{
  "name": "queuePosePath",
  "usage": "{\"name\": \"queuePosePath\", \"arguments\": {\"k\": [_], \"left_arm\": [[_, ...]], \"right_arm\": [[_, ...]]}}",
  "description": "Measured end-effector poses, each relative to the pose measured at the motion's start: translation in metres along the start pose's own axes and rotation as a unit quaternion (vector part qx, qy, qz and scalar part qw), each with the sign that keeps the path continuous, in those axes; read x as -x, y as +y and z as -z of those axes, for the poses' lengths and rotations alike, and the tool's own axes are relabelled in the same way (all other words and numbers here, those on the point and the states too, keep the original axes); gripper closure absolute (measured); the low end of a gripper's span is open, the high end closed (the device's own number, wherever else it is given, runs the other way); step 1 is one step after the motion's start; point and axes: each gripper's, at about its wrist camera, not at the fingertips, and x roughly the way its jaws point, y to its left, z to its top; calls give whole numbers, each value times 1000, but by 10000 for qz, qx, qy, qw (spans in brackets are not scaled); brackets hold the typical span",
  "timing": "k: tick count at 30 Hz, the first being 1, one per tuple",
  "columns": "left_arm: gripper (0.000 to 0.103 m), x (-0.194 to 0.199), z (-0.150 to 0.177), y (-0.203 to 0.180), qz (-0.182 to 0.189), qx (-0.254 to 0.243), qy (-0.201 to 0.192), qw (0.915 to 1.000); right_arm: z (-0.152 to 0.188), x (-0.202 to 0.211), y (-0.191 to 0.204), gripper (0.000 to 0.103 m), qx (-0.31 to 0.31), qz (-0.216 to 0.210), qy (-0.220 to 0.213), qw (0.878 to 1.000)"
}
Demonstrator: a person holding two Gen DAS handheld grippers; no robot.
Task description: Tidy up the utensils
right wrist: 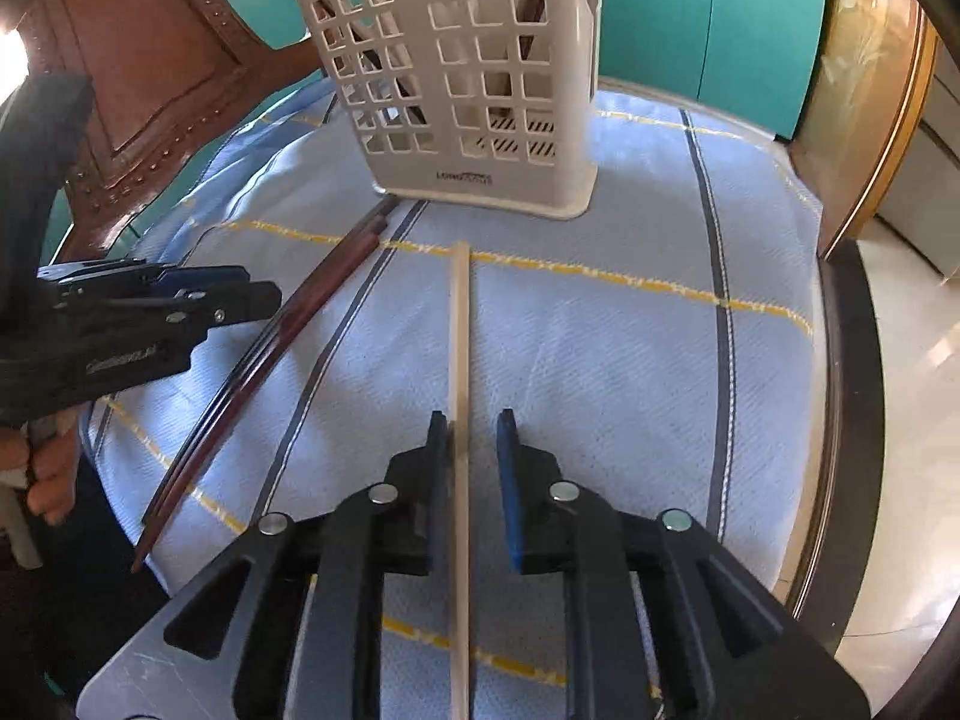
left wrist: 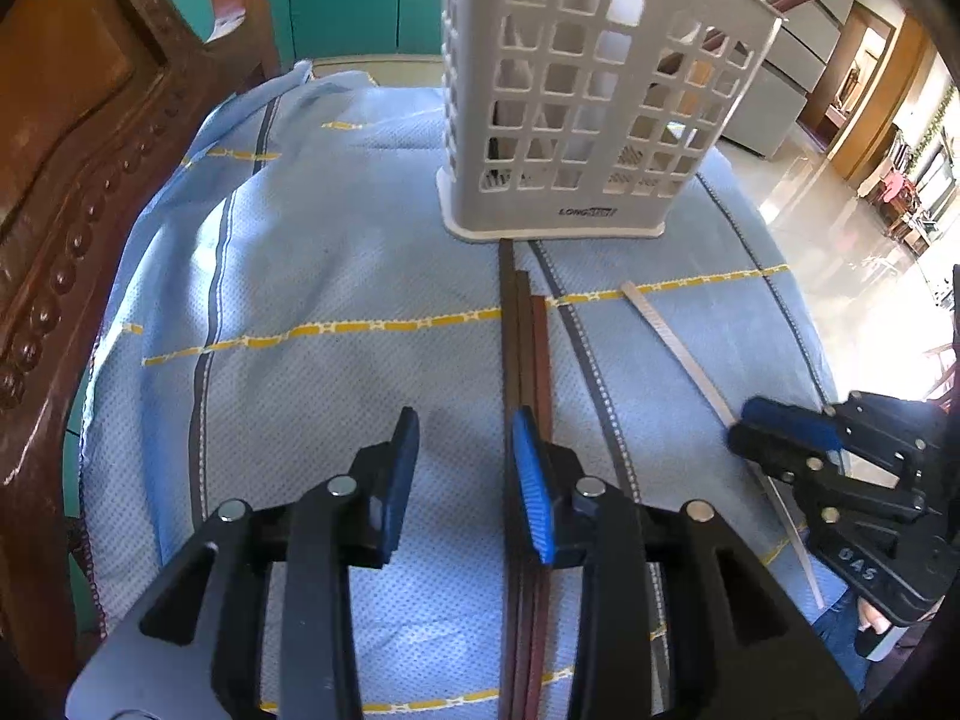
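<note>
A white perforated utensil holder (left wrist: pixel 591 96) stands upright on a blue cloth; it also shows in the right wrist view (right wrist: pixel 474 72). Dark brown chopsticks (left wrist: pixel 528 348) lie bundled on the cloth, pointing at the holder, passing under my left gripper's right finger. My left gripper (left wrist: pixel 465 438) is open and empty just left of them. A pale chopstick (right wrist: pixel 461 360) lies alone on the cloth between the fingers of my open right gripper (right wrist: pixel 473 441), beside its left pad. The brown chopsticks (right wrist: pixel 288 336) lie to its left, near the left gripper (right wrist: pixel 258 294).
The blue cloth (left wrist: pixel 336 264) with yellow and dark stripes covers a round table with a dark rim (right wrist: pixel 852 372). A carved wooden chair back (left wrist: pixel 90 138) stands at the left. Teal cabinets (right wrist: pixel 708 30) are behind.
</note>
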Motion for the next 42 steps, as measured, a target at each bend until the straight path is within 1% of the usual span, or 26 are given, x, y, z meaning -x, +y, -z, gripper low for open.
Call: {"name": "queuePosePath", "arguments": {"k": [1, 3, 7, 8, 10, 12, 16, 18, 22, 24, 27, 29, 32, 34, 38, 42], "left_arm": [[69, 1, 0, -2, 13, -27, -8, 10000], [68, 1, 1, -5, 37, -77, 0, 10000], [67, 0, 7, -12, 57, -195, 47, 9998], [67, 0, 8, -13, 59, -209, 60, 9997], [66, -1, 10, -14, 72, -226, 77, 9997], [66, -1, 11, -16, 78, -233, 86, 9997], [66, -3, 14, -20, 53, -290, 121, 9995], [64, -3, 15, -21, 3, -324, 124, 9994], [64, -5, 11, -18, -69, -229, 132, 9996], [68, -6, 10, -16, -72, -181, 123, 9997], [84, -6, 10, -20, -75, -215, 117, 9997], [84, -7, 10, -22, -121, -263, 99, 9995], [84, -5, 14, -21, -98, -256, 97, 9996], [85, -4, 16, -22, -35, -266, 112, 9996], [85, -1, 25, -27, 201, -288, 153, 9993], [85, 3, 34, -34, 262, -312, 139, 9991]], "right_arm": [[-1, -1, 3, 79, 36, 69, -29, 10000], [-1, -3, 8, 77, 106, 178, -81, 9998], [1, -4, 17, 77, 278, 515, -219, 9980], [0, -6, 18, 78, 272, 539, -213, 9979], [-3, -9, 19, 92, 233, 515, -167, 9983], [-3, -8, 18, 97, 225, 513, -97, 9984], [-3, -4, 9, 97, 89, 356, 50, 9993], [-3, -2, 3, 97, -30, 268, 57, 9996], [-3, -3, -1, 97, -143, 238, 25, 9996], [-3, -3, -1, 97, -149, 239, 19, 9996], [-3, -4, 2, 97, -112, 282, 3, 9995], [-3, -4, 3, 97, -85, 312, -10, 9995], [-2, -3, 3, 97, -75, 320, -14, 9995], [-2, -3, 4, 97, -82, 311, -6, 9995], [-3, -3, 3, 97, -98, 296, -4, 9995], [-4, -4, 4, 97, -68, 337, -9, 9994]]}}
